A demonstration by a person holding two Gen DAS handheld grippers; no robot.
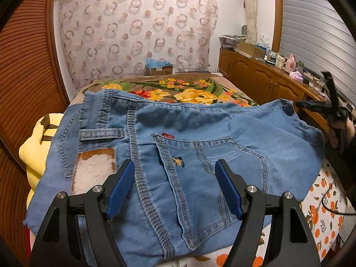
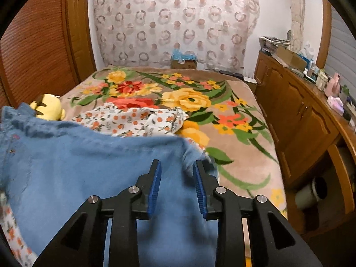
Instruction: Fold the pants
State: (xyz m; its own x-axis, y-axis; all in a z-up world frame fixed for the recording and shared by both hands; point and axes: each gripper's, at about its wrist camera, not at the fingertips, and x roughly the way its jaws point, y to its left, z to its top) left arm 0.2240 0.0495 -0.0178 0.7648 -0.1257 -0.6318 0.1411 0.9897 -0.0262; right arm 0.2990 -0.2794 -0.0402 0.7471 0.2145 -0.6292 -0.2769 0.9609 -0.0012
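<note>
Jeans (image 1: 178,146): folded, flat on bed (image 2: 244,155). Left gripper (image 1: 175,184): jaws wide, released, above pocket. Right gripper (image 2: 176,184): jaws parted, holding nothing, over hem.

The jeans (image 1: 178,146) are light blue denim with darker blue stitching, a small red tab above the back pocket and a worn patch showing white edged with orange-brown. Beneath them lie a white sheet (image 2: 133,120) printed with orange fruit and green leaves, and a tan blanket (image 2: 244,146) patterned with yellow, red and orange flowers on green foliage; the plush toy (image 2: 47,109) is yellow with dark brown marks. The curtain (image 2: 178,22) is sheer white with pink rings and dots, the cabinets (image 2: 296,120) are warm brown wood, and both grippers are black with blue pads (image 2: 154,189).
</note>
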